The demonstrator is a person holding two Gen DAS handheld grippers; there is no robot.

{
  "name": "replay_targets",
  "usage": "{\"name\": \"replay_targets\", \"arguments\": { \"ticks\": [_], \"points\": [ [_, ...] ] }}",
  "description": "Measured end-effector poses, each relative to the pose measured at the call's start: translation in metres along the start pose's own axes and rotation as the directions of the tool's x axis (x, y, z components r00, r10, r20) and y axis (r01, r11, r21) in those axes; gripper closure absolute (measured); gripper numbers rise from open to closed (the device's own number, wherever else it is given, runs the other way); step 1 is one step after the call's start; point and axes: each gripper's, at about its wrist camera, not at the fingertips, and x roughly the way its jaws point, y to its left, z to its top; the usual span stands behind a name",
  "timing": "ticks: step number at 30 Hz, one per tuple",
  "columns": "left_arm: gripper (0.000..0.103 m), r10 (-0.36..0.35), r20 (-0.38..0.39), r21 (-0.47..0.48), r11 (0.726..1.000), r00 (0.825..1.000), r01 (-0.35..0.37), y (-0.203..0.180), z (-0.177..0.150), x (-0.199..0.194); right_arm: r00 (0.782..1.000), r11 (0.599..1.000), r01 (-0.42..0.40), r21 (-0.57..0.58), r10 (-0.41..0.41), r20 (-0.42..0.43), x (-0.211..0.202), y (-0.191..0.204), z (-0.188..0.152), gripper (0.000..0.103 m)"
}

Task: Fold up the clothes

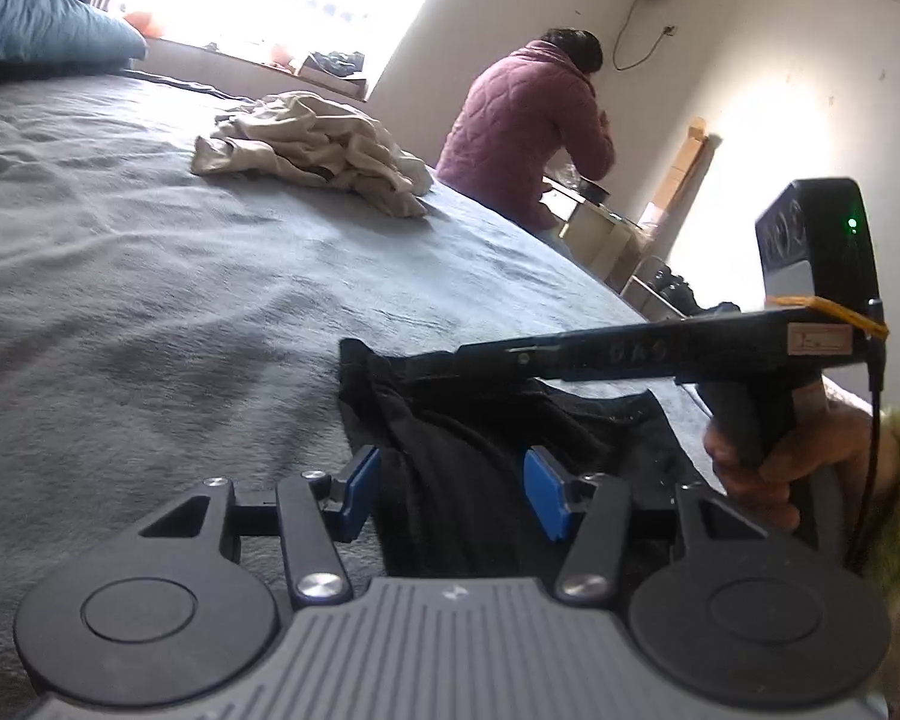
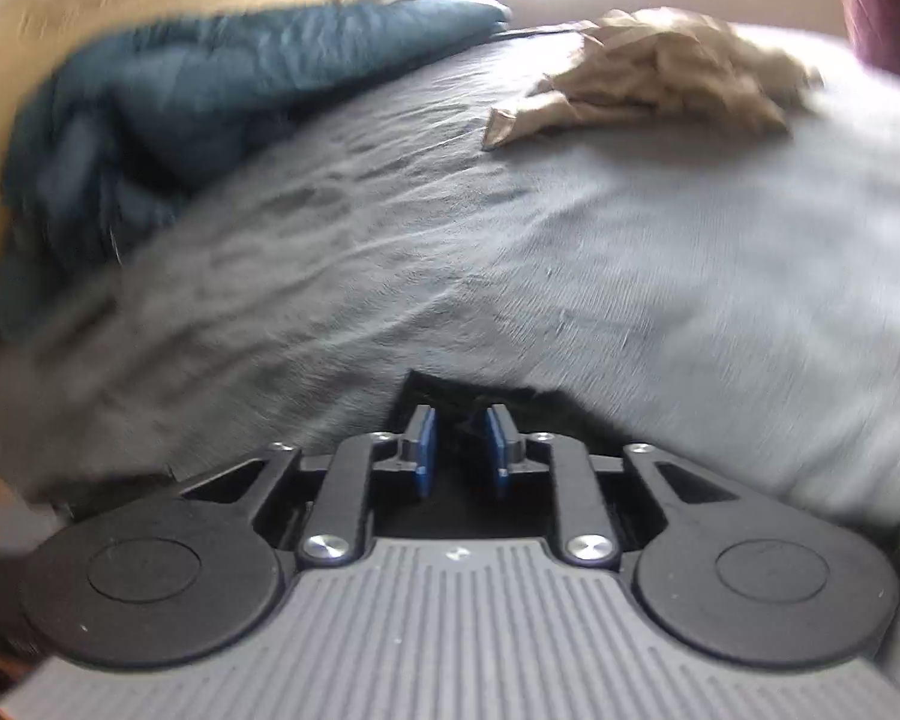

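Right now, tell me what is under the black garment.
The black garment lies on the grey bedspread, which shows all around it. Anything beneath its folds is covered and cannot be seen.

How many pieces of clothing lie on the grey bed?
2. A crumpled beige garment lies far off near the window; a black garment lies close, between the left gripper fingers. More may be hidden.

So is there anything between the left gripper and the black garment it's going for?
Nothing visible. The left gripper is open with the black garment already lying between its blue pads. The right gripper pinches the same garment at its far edge, and the beige clothes lie well away.
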Motion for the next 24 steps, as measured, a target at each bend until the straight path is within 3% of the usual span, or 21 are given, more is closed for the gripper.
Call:
{"name": "replay_targets", "arguments": {
  "ticks": [2, 5, 8, 17, 19, 20, 24],
  "points": [
    [0.051, -0.008, -0.001, 0.025, 1.0, 1.0, 0.008, -0.002, -0.003, 0.002, 0.999, 0.989, 0.036, -0.146, -0.04, -0.023, 0.001, 0.008, 0.0, 0.079],
    [0.051, -0.014, 0.008, 0.068, 0.998, 1.0, 0.013, -0.004, -0.007, 0.003, 0.996, 0.941, 0.069, -0.33, -0.082, -0.027, 0.001, 0.019, -0.004, 0.079],
    [0.051, -0.02, 0.009, 0.075, 0.997, 1.0, 0.019, -0.004, -0.01, 0.006, 0.994, 0.906, 0.062, -0.419, -0.093, -0.055, 0.01, 0.025, -0.004, 0.079],
    [0.051, -0.061, 0.009, 0.018, 0.998, 0.998, 0.061, 0.009, -0.011, 0.011, 0.981, 0.762, 0.017, -0.648, -0.138, -0.137, 0.037, 0.042, -0.005, 0.08],
    [0.051, -0.069, 0.011, 0.001, 0.998, 0.998, 0.069, 0.013, -0.011, 0.011, 0.979, 0.756, 0.02, -0.654, -0.146, -0.139, 0.038, 0.044, -0.005, 0.083],
    [0.051, -0.071, 0.014, -0.002, 0.997, 0.997, 0.071, 0.013, -0.011, 0.011, 0.98, 0.753, 0.021, -0.658, -0.146, -0.135, 0.037, 0.046, -0.005, 0.093],
    [0.051, -0.078, 0.021, -0.011, 0.997, 0.997, 0.078, 0.015, -0.011, 0.011, 0.986, 0.746, 0.051, -0.664, -0.142, -0.084, 0.022, 0.051, -0.009, 0.098]
  ]
}}
